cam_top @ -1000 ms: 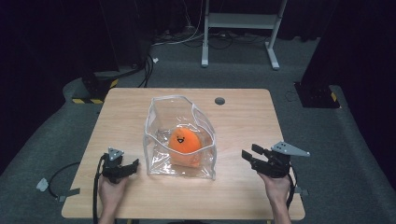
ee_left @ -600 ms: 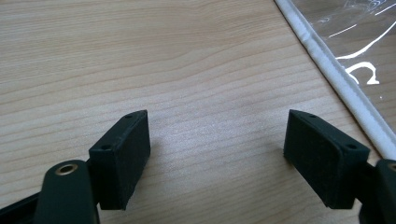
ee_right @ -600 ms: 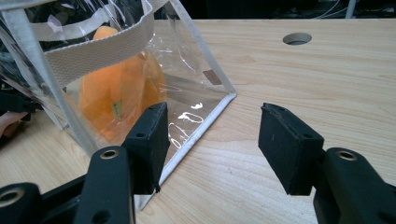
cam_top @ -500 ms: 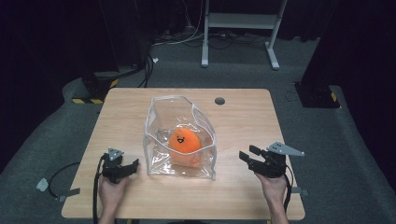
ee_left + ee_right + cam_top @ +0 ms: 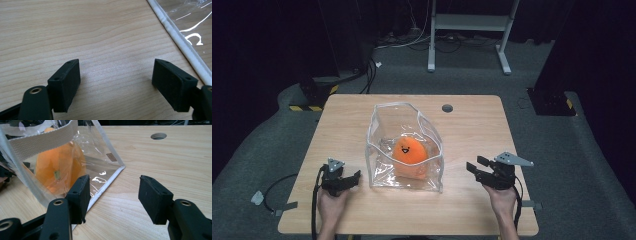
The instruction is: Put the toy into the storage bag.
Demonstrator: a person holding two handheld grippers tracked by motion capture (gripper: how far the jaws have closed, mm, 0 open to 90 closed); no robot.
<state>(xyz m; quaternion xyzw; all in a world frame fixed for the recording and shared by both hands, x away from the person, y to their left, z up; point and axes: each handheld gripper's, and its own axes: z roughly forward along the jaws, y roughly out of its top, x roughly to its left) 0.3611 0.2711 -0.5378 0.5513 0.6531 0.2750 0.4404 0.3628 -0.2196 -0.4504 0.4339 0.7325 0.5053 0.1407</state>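
Tools point(image 5: 354, 177) point(image 5: 472, 165) gape empty — clear bag point(image 5: 406, 150) between them.

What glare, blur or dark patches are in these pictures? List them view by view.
High view: the table is lit and the room behind is nearly black; white glints run along the clear bag. Left gripper view: wood grain is sharp, the bag's film throws bright streaks at upper right. Right gripper view: the near jaws look soft, and glare on the film partly veils the orange toy.
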